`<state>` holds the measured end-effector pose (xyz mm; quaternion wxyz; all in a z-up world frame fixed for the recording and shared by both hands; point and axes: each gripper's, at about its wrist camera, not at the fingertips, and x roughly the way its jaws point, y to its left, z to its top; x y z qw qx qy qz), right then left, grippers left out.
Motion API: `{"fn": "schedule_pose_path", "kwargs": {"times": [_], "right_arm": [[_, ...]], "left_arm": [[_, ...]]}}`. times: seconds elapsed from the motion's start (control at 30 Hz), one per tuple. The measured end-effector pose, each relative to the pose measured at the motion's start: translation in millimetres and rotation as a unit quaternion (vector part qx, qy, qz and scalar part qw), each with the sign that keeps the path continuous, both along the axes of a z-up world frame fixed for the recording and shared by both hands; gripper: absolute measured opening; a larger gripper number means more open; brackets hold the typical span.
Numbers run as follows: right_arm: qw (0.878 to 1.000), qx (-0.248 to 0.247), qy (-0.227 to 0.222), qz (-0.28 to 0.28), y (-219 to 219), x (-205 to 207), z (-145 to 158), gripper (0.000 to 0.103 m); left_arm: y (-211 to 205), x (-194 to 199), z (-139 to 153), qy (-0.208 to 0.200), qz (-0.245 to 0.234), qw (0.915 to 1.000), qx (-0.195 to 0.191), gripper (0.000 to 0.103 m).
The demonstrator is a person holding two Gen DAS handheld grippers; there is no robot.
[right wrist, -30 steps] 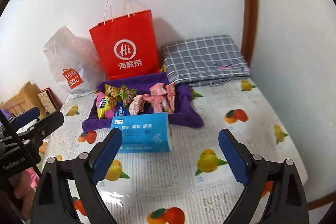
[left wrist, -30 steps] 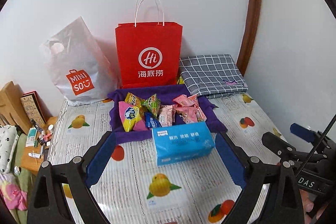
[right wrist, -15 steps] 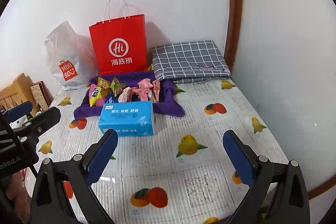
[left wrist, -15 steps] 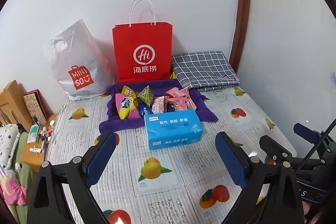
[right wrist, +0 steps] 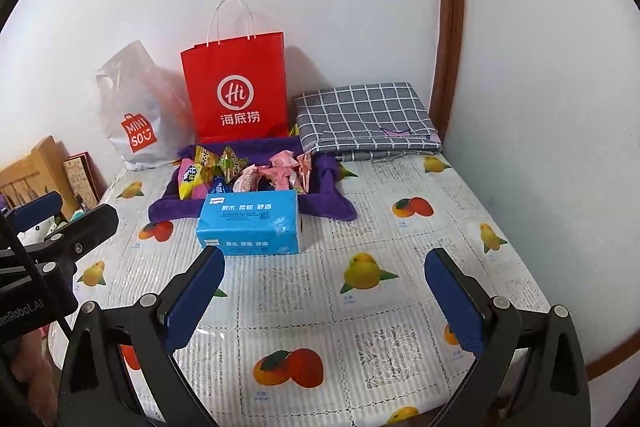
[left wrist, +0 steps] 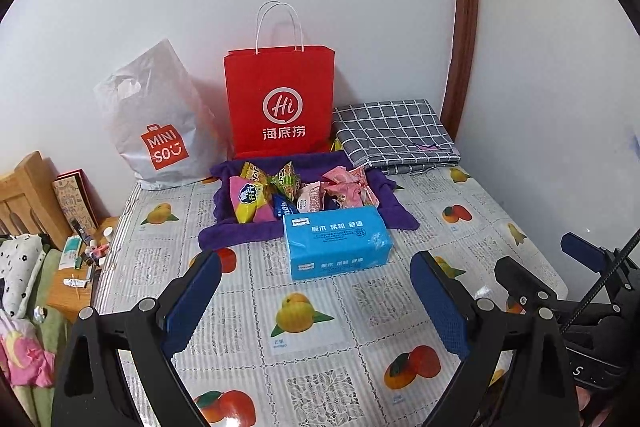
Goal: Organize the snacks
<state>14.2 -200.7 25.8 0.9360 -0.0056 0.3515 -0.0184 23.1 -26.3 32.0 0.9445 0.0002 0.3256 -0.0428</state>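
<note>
Several snack packets (left wrist: 296, 189) (right wrist: 244, 173), yellow, green and pink, lie heaped on a purple cloth (left wrist: 240, 233) (right wrist: 328, 205) near the wall. A blue tissue pack (left wrist: 336, 241) (right wrist: 250, 223) lies in front of the heap. My left gripper (left wrist: 316, 301) hovers open above the table, short of the tissue pack, nothing between its blue pads. My right gripper (right wrist: 324, 297) is open too, to the right of the pack and holding nothing. Each gripper shows at the edge of the other's view.
A red paper bag (left wrist: 280, 103) (right wrist: 236, 87) and a white Miniso plastic bag (left wrist: 154, 123) (right wrist: 134, 115) stand against the wall behind the cloth. A folded grey checked cloth (left wrist: 394, 135) (right wrist: 366, 117) lies at the back right. The fruit-print tablecloth (left wrist: 320, 339) (right wrist: 360, 307) covers the table; wall close on the right.
Both grippers have pulled back and up from the snack heap, so the tissue pack and bags look smaller and farther. Nothing on the table has moved.
</note>
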Motion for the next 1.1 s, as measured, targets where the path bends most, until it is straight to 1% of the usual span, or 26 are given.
{"fn": "schedule_pose_path", "kwargs": {"times": [1.1], "right_arm": [[1.000, 0.002, -0.002, 0.001, 0.4, -2.4, -0.9, 0.099]], "left_arm": [[1.6, 0.3, -2.5, 0.003, -0.001, 1.0000, 0.002, 0.095]]}}
